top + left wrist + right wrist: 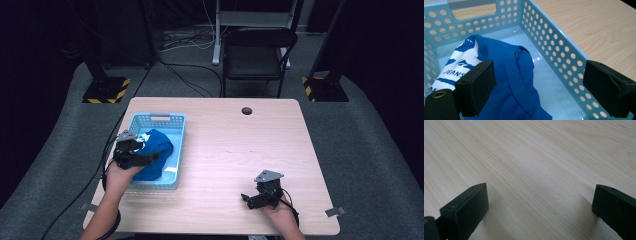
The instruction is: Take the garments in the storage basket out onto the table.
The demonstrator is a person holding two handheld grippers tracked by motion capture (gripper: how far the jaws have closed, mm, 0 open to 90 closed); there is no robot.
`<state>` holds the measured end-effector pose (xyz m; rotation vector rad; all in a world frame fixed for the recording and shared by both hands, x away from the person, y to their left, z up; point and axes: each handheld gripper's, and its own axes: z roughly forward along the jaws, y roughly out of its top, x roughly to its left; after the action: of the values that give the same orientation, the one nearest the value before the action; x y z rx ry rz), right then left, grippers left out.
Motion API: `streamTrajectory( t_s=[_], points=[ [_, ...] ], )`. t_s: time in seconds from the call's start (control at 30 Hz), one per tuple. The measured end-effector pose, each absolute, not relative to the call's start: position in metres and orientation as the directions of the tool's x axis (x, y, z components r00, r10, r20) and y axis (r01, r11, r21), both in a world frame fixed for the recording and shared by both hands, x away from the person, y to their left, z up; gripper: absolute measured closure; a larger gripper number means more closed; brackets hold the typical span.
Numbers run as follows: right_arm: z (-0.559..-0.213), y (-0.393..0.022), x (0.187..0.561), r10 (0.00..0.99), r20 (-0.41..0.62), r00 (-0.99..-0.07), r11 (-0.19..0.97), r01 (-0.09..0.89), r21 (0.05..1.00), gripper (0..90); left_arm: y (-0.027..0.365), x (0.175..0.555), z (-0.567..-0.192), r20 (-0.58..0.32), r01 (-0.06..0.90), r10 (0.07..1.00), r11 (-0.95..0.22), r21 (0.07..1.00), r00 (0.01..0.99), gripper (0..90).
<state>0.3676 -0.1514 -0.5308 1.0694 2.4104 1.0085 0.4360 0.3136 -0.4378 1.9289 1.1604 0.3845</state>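
A blue shirt [516, 82] lies crumpled in a pale blue basket [554, 47] at the left of a wooden table [240, 145]. The left gripper [156, 157] hovers over the shirt, jaws wide, holding nothing. The right gripper [244, 198] sits low over bare wood near the front edge, jaws wide and empty.

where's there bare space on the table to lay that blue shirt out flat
The widest bare patch is the tabletop between the basket and the right tongs, running back to the round hole. The basket is crowded: the blue shirt fills most of it, with the open left tongs over it.
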Motion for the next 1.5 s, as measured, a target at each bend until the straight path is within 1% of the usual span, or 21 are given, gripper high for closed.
streamTrajectory(
  t_s=[0.37, 0.67, 1.4, 1.5],
  points=[
    [-0.531, -0.151, 0.368, 0.742, -0.003, -0.670, 0.472, 0.519, 0.713, 0.0, 0.313, 0.459, -0.444, -0.162, 0.646, 0.854, -0.236, 0.726, 0.494, 11.5],
    [-0.531, -0.151, 0.368, 0.742, -0.003, -0.670, 0.471, 0.519, 0.713, 0.0, 0.312, 0.470, -0.452, -0.172, 0.676, 0.862, -0.235, 0.699, 0.478, 11.0],
    [-0.531, -0.151, 0.368, 0.742, -0.003, -0.670, 0.471, 0.519, 0.713, 0.0, 0.303, 0.489, -0.458, -0.130, 0.722, 0.879, -0.283, 0.632, 0.458, 12.0],
    [-0.531, -0.151, 0.368, 0.742, -0.004, -0.670, 0.472, 0.519, 0.713, 0.0, 0.299, 0.492, -0.459, -0.103, 0.729, 0.883, -0.307, 0.612, 0.458, 12.0]
  ],
)
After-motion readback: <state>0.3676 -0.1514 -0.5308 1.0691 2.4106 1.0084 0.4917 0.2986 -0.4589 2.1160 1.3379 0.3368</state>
